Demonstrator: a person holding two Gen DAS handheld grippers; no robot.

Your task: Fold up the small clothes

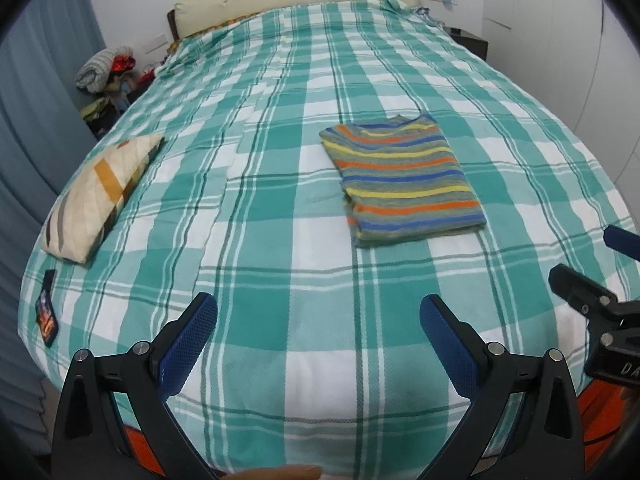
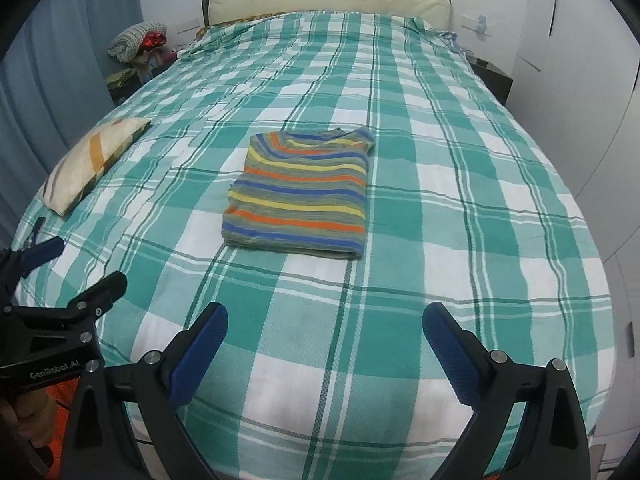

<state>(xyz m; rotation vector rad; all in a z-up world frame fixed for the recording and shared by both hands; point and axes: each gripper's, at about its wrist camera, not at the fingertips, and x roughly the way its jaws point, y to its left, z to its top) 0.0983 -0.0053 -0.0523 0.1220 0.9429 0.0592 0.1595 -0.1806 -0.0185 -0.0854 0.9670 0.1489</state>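
Left gripper (image 1: pixel 318 312): wide, empty, lower frame.
Right gripper (image 2: pixel 325 322): wide, empty.
Striped shirt (image 1: pixel 402 178): folded, mid-bed (image 1: pixel 280 240).
Left view only: dark patch (image 1: pixel 46 310), lower left.
Pillow (image 2: pixel 92 162): left edge.

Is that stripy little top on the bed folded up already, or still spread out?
Folded. The striped top lies as a compact rectangle on the checked bedspread, no sleeves sticking out, layered edges visible along its near side.
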